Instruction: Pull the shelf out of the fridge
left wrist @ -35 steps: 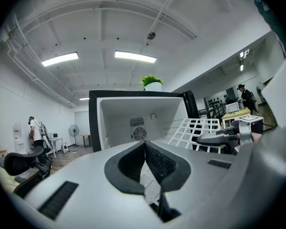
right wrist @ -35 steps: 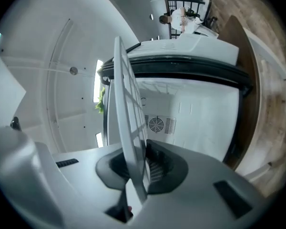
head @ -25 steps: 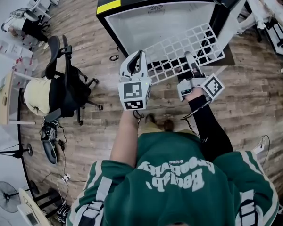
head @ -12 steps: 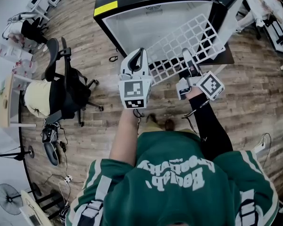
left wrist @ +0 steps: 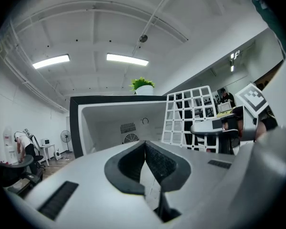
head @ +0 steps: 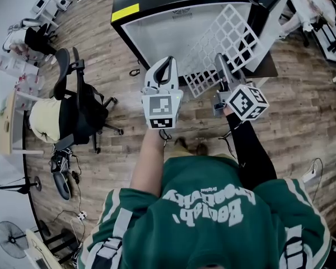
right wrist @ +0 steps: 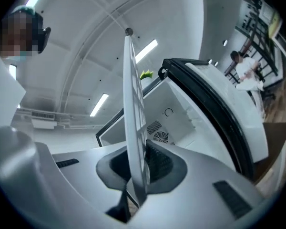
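The fridge (head: 168, 29) stands open ahead, with a white inside, a black frame and a yellow label. The white wire grid shelf (head: 227, 35) is tilted steeply on edge in front of the opening, near the door side. My right gripper (head: 223, 66) is shut on the shelf's near edge. In the right gripper view the shelf (right wrist: 133, 128) runs edge-on between the pads. My left gripper (head: 163, 66) hovers to the left of the shelf, apart from it, jaws shut on nothing. The left gripper view shows the shelf (left wrist: 188, 116) upright at the right of the fridge (left wrist: 109, 123).
The fridge door (head: 271, 29) hangs open at the right. A black office chair (head: 78, 100) with a cream cushion stands to the left on the wood floor. A potted plant (left wrist: 143, 84) sits on top of the fridge. Cables and a fan (head: 8, 234) lie at the lower left.
The shelf has swung from lying nearly flat to standing steeply on edge. My right gripper has turned and risen with it. The left gripper has barely moved.
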A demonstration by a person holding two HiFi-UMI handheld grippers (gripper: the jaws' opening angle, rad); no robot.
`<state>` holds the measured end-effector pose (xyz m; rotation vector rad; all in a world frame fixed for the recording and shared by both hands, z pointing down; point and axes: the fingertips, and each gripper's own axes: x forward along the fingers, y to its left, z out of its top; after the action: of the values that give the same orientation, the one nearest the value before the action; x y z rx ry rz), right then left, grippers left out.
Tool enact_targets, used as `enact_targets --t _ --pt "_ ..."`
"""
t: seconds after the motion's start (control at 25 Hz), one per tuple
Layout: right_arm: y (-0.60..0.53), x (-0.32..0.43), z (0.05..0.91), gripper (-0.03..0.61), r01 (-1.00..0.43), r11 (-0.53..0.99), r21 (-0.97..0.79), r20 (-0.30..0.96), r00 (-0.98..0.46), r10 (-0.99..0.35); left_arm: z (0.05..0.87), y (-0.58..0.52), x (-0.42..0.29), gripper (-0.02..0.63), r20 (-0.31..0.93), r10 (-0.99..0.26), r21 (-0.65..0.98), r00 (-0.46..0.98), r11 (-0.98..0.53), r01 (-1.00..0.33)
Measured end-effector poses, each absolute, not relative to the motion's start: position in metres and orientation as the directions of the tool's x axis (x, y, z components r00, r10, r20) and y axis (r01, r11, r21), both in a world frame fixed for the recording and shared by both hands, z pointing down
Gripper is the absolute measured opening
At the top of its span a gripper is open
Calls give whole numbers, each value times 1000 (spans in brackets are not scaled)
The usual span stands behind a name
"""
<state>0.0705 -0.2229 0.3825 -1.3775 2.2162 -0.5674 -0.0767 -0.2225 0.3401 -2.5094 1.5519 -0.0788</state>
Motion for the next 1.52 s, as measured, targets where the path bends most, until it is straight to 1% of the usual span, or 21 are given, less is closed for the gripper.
enact_targets --t 0.16,0.4,0.52,0.6,0.88,1.0,1.52 --pt "-221 73 375 40 -799 402 -447 -153 -375 -914 339 -223 -72 17 -60 -887 -193 458 -439 -877" --pt "-219 72 364 40 -902 366 -230 -134 -343 -930 328 -216 -67 17 -122 -874 -196 470 -443 -875" --pt "-218 69 361 40 -929 344 -138 -121 -328 -937 318 -209 -65 17 -179 -859 -193 479 -447 -874" --pt "-217 69 360 38 -941 324 -94 -119 -312 -943 315 -207 -63 17 -194 -852 -206 486 -449 -869" --pt "-214 74 352 38 -979 194 57 -108 -199 -974 319 -203 -63 17 -179 -851 -227 494 -453 -862" --pt "-215 76 351 38 -983 168 73 -109 -175 -979 322 -205 -64 17 -175 -853 -224 492 -452 -863" --pt "-211 74 345 38 -981 161 107 -107 -172 -979 324 -204 -63 17 -169 -853 -212 494 -458 -863"
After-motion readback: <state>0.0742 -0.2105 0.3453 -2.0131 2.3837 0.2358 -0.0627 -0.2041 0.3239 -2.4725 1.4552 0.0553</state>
